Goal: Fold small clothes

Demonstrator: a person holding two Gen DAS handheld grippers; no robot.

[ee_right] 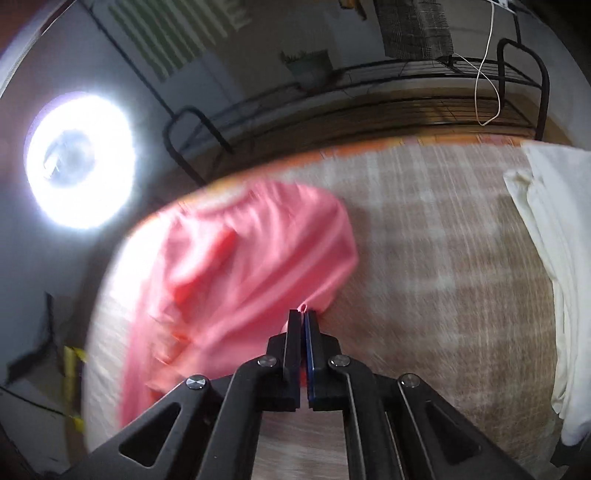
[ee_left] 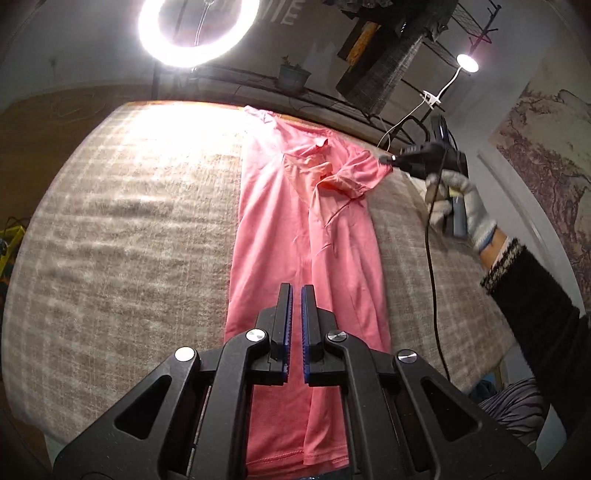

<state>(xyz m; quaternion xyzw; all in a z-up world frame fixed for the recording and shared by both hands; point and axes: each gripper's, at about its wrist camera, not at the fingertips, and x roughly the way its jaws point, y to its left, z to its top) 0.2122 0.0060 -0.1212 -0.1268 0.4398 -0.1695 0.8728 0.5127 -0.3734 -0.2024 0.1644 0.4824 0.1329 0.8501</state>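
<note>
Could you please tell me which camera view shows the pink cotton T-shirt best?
The left wrist view: the pink cotton T-shirt lies sharp along its length. The right wrist view shows it blurred and bunched.

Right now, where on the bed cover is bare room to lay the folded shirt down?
The checked cover left of the pink shirt is bare. A strip lies free between shirt and white cloth. It is crowded where the right gripper pinches the sleeve.

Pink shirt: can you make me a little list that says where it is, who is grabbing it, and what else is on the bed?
shirt: pink shirt, stretched long on the checked blanket
right gripper: shut on the shirt's sleeve
left gripper: shut, empty, above the shirt
also there: white cloth at the blanket's edge
light: ring lamp
</note>
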